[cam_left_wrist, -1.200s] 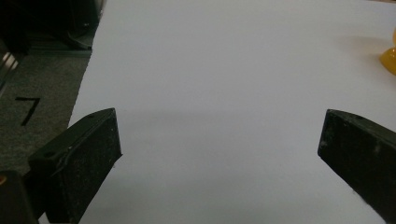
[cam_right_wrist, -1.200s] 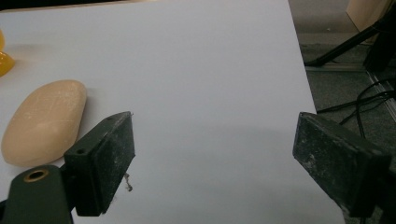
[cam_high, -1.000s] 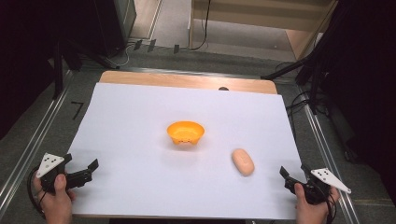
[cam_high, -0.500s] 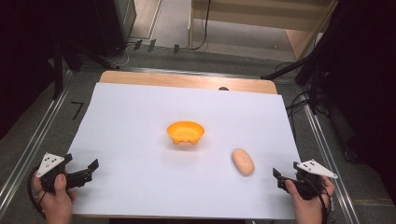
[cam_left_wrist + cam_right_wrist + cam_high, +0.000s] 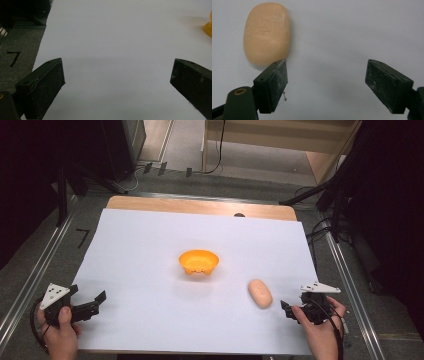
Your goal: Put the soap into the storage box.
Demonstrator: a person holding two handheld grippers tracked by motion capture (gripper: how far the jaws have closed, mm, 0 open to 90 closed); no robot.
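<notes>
I see a white sheet (image 5: 150, 270) covering most of the desk (image 5: 200, 206), whose wooden far edge stays bare. An orange bowl (image 5: 199, 262) sits upright near the middle of the sheet. A peach-coloured bar of soap (image 5: 260, 293) lies flat on the sheet, to the right of the bowl and nearer my side, apart from it.

My left gripper (image 5: 90, 306) rests at the sheet's near left corner, held in my left hand (image 5: 60, 332). Its fingers (image 5: 42, 85) are spread wide, released, with bare white sheet between them; the bowl's edge (image 5: 208, 27) shows far off at the right in the left gripper view. A dark "7" mark (image 5: 13, 58) lies on the grey surface beside the sheet.

My right gripper (image 5: 287, 309) sits at the near right, held in my right hand (image 5: 320, 330), just beside the soap. Its fingers (image 5: 273, 85) are released and wide apart, grasping nothing. In the right gripper view the soap (image 5: 267, 32) lies just beyond the left finger tip, outside the gap; I cannot tell whether they touch.
</notes>
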